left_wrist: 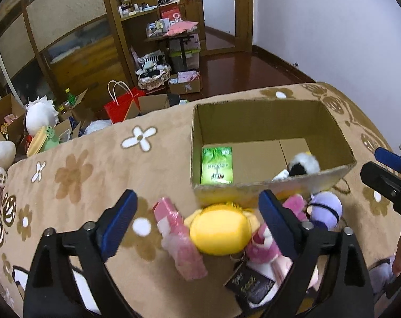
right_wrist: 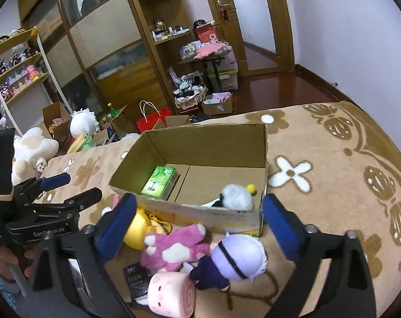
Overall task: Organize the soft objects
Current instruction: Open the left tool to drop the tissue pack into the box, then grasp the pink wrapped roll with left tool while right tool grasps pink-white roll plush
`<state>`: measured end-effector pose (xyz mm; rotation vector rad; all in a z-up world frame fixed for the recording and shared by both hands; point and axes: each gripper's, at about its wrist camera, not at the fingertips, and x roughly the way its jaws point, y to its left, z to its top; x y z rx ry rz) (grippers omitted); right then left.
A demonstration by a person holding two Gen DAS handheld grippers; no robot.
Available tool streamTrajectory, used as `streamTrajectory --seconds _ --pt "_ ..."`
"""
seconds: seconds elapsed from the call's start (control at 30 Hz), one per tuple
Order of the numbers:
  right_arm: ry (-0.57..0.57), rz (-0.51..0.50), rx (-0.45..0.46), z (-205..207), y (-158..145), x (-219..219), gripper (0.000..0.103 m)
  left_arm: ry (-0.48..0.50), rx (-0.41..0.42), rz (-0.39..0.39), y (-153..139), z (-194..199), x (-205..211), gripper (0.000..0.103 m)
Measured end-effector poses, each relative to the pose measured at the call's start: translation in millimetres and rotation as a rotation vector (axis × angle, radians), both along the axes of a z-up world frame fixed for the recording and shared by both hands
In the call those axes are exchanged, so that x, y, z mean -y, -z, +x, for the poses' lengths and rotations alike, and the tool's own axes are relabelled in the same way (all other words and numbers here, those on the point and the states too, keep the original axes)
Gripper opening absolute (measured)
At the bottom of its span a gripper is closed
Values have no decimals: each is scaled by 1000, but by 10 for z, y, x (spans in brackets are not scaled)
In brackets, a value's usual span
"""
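An open cardboard box (left_wrist: 274,111) (right_wrist: 152,145) sits on the flowered blanket and holds a green packet (left_wrist: 217,164) (right_wrist: 160,179) and a white-and-black plush (left_wrist: 304,164) (right_wrist: 236,198). In front of it lie a yellow plush (left_wrist: 220,229) (right_wrist: 136,232), a pink packet (left_wrist: 180,234), a pink plush (left_wrist: 264,241) (right_wrist: 174,249), a lavender-headed doll (left_wrist: 325,209) (right_wrist: 235,257) and a pink roll plush (right_wrist: 171,291). My left gripper (left_wrist: 197,222) is open above the yellow plush. My right gripper (right_wrist: 197,225) is open above the pink plush and the doll.
A dark card (left_wrist: 249,286) (right_wrist: 135,282) lies under the toys. The blanket (left_wrist: 94,175) (right_wrist: 333,185) drops off at its far edge. Beyond it the floor holds boxes, a red bag (left_wrist: 121,106) (right_wrist: 152,120) and plush toys, in front of wooden cabinets.
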<state>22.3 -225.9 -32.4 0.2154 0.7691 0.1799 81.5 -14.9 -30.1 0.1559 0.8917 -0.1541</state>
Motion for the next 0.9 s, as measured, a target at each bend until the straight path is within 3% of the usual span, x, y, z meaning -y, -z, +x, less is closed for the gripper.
streamTrajectory --seconds 0.27,0.9 --pt "-22 23 -78 -204 63 -105 103 -12 -98 -16 61 -178 -120 96" --pt "-82 -71 -191 -312 393 -423 103 -47 -283 10 513 -124 -123 97"
